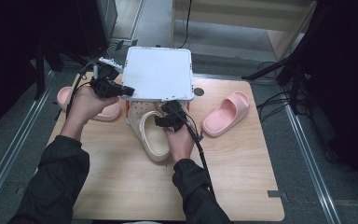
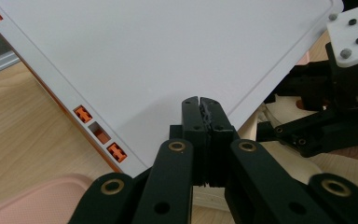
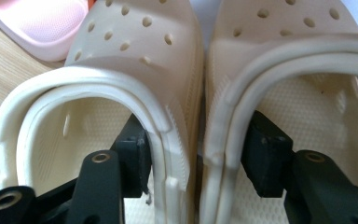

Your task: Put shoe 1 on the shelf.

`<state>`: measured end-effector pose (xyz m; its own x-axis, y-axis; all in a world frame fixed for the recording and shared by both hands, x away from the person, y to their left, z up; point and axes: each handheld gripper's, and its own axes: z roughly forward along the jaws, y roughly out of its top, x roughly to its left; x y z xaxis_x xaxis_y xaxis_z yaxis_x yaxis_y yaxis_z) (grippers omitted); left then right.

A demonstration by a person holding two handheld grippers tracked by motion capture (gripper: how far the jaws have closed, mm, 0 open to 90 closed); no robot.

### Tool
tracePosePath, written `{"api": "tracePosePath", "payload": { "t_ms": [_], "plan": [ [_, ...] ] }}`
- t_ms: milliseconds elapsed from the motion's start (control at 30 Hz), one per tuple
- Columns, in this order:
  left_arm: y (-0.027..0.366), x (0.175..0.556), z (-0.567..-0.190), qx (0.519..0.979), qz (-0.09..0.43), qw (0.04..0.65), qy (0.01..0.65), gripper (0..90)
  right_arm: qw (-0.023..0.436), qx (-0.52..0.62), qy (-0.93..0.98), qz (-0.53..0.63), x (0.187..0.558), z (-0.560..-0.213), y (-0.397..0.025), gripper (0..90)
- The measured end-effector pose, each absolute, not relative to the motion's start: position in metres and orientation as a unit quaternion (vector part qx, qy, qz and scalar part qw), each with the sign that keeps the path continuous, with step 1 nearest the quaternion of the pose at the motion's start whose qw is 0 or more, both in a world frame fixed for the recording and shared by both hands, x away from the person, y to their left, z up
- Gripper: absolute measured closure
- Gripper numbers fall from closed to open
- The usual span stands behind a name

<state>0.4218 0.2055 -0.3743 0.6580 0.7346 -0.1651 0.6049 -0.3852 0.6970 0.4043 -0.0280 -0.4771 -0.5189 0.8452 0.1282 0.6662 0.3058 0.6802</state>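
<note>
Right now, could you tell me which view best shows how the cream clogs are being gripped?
The right gripper view: one jaw sits inside each of the cream clogs, pinching their adjoining walls. The high view shows the right gripper covering them; the left gripper view catches slivers.

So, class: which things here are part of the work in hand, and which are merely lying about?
In the job:
- cream clogs, pinched together as a pair by the right gripper
- white lid, its edge clamped by the left gripper

Lying about:
- pink slide to the right of the clogs
- second pink slide by the left hand
</note>
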Motion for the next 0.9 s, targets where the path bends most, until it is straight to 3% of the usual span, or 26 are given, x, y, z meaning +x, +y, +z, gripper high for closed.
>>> {"api": "tracePosePath", "payload": {
  "t_ms": [333,367,600,733,900],
  "plan": [
    [0.205,0.422,-0.374,0.828,0.085,0.379,0.404,89.3,0.121,0.467,0.795,0.368,0.388,-0.468,-0.042,49.6],
    [0.205,0.422,-0.374,0.828,0.085,0.379,0.404,89.3,0.111,0.465,0.795,0.373,0.379,-0.463,-0.049,55.0],
    [0.205,0.422,-0.374,0.828,0.087,0.377,0.406,89.2,0.108,0.447,0.796,0.395,0.353,-0.451,-0.065,68.1],
    [0.205,0.422,-0.374,0.827,0.086,0.378,0.407,89.2,0.132,0.41,0.806,0.405,0.323,-0.446,-0.073,79.4],
    [0.205,0.422,-0.375,0.824,0.081,0.381,0.413,89.3,0.115,0.393,0.818,0.404,0.3,-0.455,-0.074,83.8]
  ]
}}
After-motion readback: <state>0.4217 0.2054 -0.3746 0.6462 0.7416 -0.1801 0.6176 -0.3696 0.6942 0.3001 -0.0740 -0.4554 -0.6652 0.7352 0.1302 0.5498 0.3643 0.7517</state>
